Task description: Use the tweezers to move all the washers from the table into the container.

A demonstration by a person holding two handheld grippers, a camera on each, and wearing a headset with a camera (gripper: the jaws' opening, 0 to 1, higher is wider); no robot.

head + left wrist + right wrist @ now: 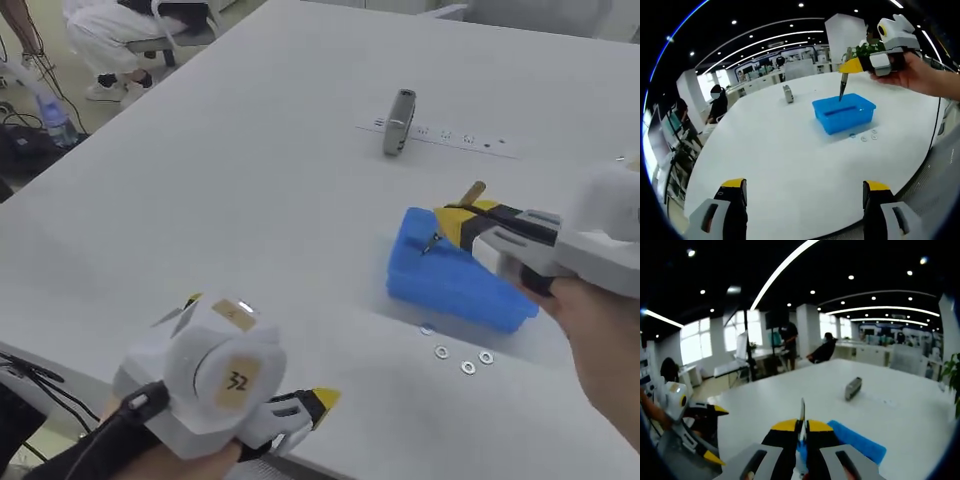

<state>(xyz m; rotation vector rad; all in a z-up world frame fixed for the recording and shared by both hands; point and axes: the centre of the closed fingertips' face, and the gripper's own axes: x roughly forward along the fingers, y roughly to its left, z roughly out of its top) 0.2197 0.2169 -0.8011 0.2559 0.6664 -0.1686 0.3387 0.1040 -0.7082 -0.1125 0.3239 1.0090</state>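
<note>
My right gripper (pixel 455 218) is clamped on the tweezers (pixel 432 243), tip over the blue container (pixel 450 290); the washers (pixel 441 351) lie on the table (pixel 250 200) at its 5 o'clock (nearer my right hand), while my left gripper (pixel 804 186) gapes empty

Your right gripper (pixel 452 222) covers a corner of the container (pixel 450 285) (head view) and runs off the picture's edge. The tweezers (pixel 842 89) end in a tip too small to show whether it carries anything.
</note>
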